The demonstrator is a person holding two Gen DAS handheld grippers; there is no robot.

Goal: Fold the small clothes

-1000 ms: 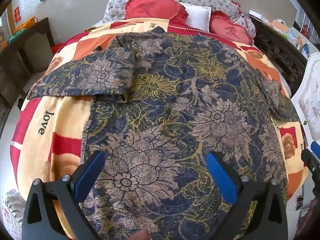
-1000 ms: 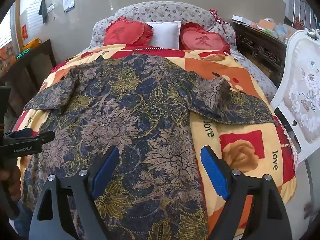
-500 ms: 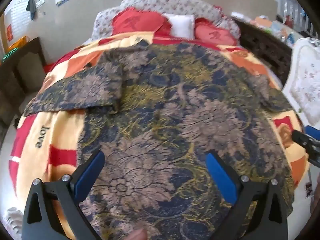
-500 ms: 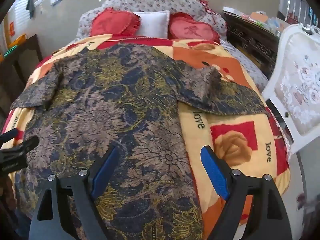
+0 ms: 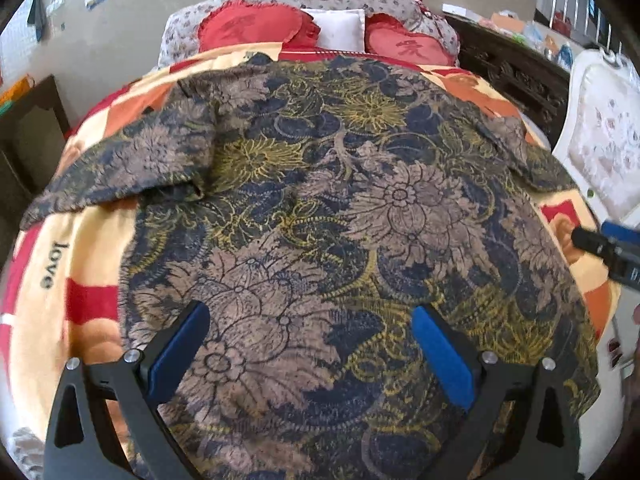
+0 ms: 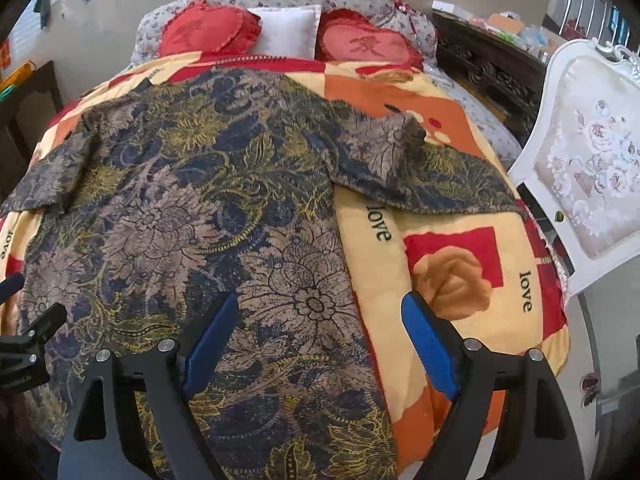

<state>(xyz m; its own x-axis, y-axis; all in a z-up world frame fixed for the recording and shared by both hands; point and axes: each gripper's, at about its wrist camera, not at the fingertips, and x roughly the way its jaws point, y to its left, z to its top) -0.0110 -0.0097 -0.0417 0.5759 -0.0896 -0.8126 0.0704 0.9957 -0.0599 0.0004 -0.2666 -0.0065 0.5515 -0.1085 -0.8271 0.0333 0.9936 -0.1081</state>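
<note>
A dark blue, gold and brown floral short-sleeved garment (image 5: 320,208) lies spread flat on the bed, collar toward the pillows, both sleeves out; it also shows in the right wrist view (image 6: 192,208). My left gripper (image 5: 308,344) is open and empty, held above the garment's lower middle. My right gripper (image 6: 320,328) is open and empty, above the garment's lower right edge. The right gripper's tip shows at the right edge of the left wrist view (image 5: 608,248); the left gripper's tip shows at the left edge of the right wrist view (image 6: 32,340).
An orange, yellow and red "love" quilt (image 6: 460,264) covers the bed. Two red heart cushions (image 6: 204,30) and a white pillow (image 6: 286,32) lie at the head. A white upholstered chair (image 6: 592,168) stands right of the bed, dark wooden furniture (image 6: 484,68) behind it.
Both grippers have moved closer over the garment's lower part and tilted slightly. The jaws stay open. The garment has not moved.
</note>
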